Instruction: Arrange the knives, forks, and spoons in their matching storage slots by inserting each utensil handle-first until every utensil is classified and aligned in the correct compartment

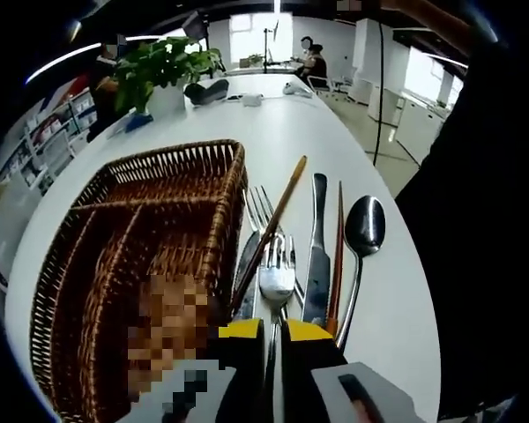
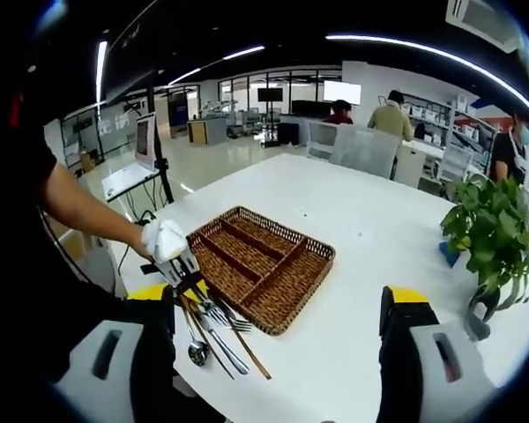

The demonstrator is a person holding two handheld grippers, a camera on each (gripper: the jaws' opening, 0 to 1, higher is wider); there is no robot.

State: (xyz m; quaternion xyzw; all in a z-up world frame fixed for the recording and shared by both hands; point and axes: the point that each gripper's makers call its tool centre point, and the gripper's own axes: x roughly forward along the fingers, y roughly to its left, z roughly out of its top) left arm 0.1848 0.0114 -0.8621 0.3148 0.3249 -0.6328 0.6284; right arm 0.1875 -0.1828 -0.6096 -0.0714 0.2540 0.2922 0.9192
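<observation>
Utensils (image 1: 313, 251) lie in a loose bunch on the white bench (image 1: 370, 150), just beside the wicker tray (image 1: 141, 238) near the bench's edge. Left tongs (image 1: 271, 330) are clenched on a fork (image 1: 276, 273) handle. Right tongs (image 2: 278, 304) hang released, wide apart, above the bench.

No text, label or number is legible anywhere, though distant shelves are perhaps too blurred to judge.

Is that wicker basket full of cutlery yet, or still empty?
Empty: the wicker tray shows bare compartments, while the fork, knife and spoon lie beside it on the table.
</observation>
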